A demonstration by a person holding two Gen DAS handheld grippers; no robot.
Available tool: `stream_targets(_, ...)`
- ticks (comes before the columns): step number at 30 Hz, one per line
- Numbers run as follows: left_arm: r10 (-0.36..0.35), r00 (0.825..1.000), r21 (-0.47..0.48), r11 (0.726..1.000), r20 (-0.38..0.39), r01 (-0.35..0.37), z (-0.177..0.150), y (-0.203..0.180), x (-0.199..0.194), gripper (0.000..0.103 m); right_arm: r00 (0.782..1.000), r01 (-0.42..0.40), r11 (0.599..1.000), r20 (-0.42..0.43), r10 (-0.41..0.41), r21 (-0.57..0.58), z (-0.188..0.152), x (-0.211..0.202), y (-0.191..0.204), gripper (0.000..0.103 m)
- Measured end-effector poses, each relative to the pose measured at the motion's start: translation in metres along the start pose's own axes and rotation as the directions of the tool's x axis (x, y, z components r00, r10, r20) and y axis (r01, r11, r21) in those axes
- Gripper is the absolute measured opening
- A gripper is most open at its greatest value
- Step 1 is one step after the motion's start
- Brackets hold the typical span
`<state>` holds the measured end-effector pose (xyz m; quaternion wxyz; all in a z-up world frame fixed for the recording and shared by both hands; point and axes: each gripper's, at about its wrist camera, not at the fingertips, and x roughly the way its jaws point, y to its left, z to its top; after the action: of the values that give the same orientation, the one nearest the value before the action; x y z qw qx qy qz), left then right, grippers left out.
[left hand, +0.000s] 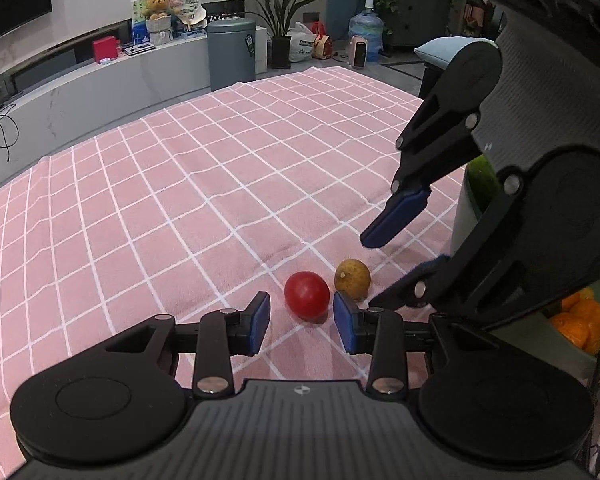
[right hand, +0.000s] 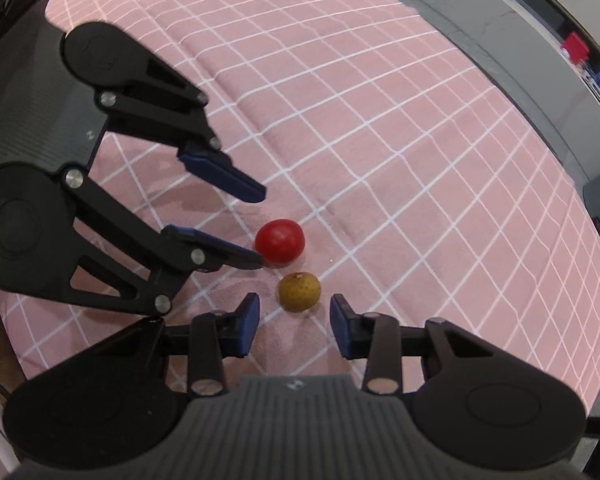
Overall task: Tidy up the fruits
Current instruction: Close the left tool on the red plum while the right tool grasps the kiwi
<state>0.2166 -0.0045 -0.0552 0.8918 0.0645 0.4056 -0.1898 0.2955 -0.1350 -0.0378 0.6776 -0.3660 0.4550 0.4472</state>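
So the right side of the left wrist view is mostly blocked by the right gripper (left hand: pixel 396 264). Behind it you only get slivers of a pale container (left hand: pixel 466 216) with something green (left hand: pixel 482 184) in it and a few orange fruits (left hand: pixel 580 320), all cut off, so I can't tell what sort of holder it is.

Nearest to the cameras, both grippers are spread wide and holding nothing. The left gripper (left hand: pixel 301 322) sits low over the pink checked cloth (left hand: pixel 180 200) with the red fruit (left hand: pixel 307 297) just ahead between its fingertips. In the right wrist view, its lower blue finger (right hand: pixel 236 258) looks like it's touching the red one. Can't say for sure.

The yellow-brown fruit (right hand: pixel 299 292) lies just beside the red one, right in front of the right gripper's gap.

Further back it's just bare cloth, then a grey bin (left hand: pixel 231 54) and a teddy bear (left hand: pixel 158 6).
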Motion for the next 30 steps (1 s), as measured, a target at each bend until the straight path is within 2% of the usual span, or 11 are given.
stream_targets(5,-0.011,1.000,-0.018,1.000,0.007,0.011,0.002,0.004,0.003,0.043,1.000,0.009,0.999,-0.021,-0.010,-0.044,0.004,0.009,0.001,0.027)
stream_targets(9,-0.030,1.000,-0.034,0.999,0.001,0.030,0.002,0.005,0.005,0.035,1.000,0.012,0.999,-0.022,-0.013,-0.052,0.005,0.012,0.001,0.025)
stream_targets(13,-0.046,0.999,-0.055,0.997,0.005,0.046,0.002,0.006,0.007,0.034,0.999,0.015,0.999,-0.027,-0.016,-0.049,0.003,0.015,0.001,0.024)
stream_targets(14,-0.049,0.999,-0.060,0.997,0.007,0.049,0.003,0.006,0.008,0.034,1.000,0.012,0.999,-0.029,-0.013,-0.043,0.003,0.015,0.000,0.020)
stream_targets(23,-0.080,0.997,-0.143,0.986,0.017,0.082,0.002,0.013,0.008,0.028,1.000,0.017,1.000,-0.021,-0.017,-0.024,0.002,0.017,-0.003,0.020)
stream_targets(30,-0.070,0.997,-0.200,0.977,0.023,0.073,-0.003,0.019,-0.001,0.027,1.000,0.025,1.000,-0.014,-0.025,0.009,0.004,0.015,-0.007,0.020)
